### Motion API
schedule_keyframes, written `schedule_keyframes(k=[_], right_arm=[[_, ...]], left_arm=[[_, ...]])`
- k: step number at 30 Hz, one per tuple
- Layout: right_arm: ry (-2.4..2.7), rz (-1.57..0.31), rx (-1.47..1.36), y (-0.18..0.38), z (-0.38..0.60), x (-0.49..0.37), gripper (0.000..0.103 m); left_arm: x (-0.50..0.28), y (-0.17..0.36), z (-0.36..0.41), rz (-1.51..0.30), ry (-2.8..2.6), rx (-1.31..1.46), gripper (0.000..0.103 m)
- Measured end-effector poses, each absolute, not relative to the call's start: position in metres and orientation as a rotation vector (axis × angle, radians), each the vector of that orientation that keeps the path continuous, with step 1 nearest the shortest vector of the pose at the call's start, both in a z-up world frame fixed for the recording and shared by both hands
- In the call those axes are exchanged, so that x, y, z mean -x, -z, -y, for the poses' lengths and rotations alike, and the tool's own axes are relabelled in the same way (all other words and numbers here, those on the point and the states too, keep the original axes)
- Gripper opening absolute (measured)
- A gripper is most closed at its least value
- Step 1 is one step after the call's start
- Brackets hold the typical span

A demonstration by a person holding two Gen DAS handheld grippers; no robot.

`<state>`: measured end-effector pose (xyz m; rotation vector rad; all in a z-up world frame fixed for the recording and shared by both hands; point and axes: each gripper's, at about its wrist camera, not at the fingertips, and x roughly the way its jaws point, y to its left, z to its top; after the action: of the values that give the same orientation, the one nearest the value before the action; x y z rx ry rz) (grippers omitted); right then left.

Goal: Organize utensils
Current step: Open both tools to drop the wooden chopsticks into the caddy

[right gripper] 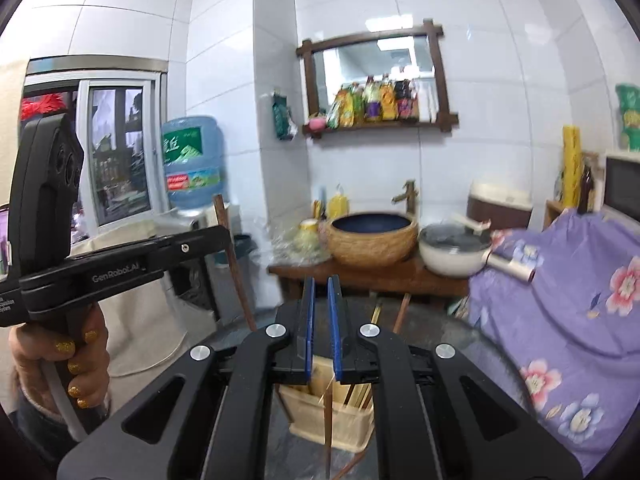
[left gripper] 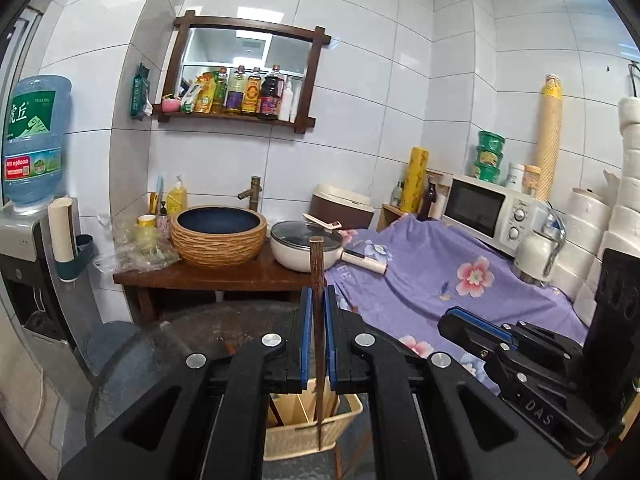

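Chopstick [left gripper: 318,300] upright, clamped in left tongs [left gripper: 319,300] | right tongs [right gripper: 321,292] closed, empty | basket [left gripper: 312,436] below

Black gripper [right gripper: 320,286] frames with blue pads, silver screws; hand [right gripper: 60,364] wears gold glitter nail polish.

Left tool [left gripper: 316,300] clamped; right tool [right gripper: 321,292] closed; both near level.
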<state>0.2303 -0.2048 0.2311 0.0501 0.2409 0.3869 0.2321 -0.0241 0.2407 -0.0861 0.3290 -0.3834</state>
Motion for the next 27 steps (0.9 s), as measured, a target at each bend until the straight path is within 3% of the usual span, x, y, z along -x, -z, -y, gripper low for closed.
schedule_keyframes(k=[10, 14, 18, 25, 27], right_arm=[[-0.376, -0.337, -0.110, -0.205, 0.205, -0.269, 0.008], [-0.337, -0.368, -0.084, -0.180, 0.206, -0.273, 0.016], [-0.334, -0.401, -0.107, -0.159, 0.210, -0.274, 0.039], [-0.304, -0.442, -0.104, -0.121, 0.215, -0.270, 0.047], [-0.294, -0.447, -0.101, -0.112, 0.217, -0.268, 0.048]], left_arm=[[-0.282, -0.239, 0.026, -0.329, 0.278, 0.100, 0.006], [-0.296, -0.219, 0.032, -0.373, 0.268, 0.089, 0.006], [-0.304, -0.195, 0.037, -0.419, 0.269, 0.084, 0.006], [-0.309, -0.142, 0.043, -0.519, 0.300, 0.050, 0.007], [-0.308, -0.128, 0.044, -0.536, 0.293, 0.037, 0.016]])
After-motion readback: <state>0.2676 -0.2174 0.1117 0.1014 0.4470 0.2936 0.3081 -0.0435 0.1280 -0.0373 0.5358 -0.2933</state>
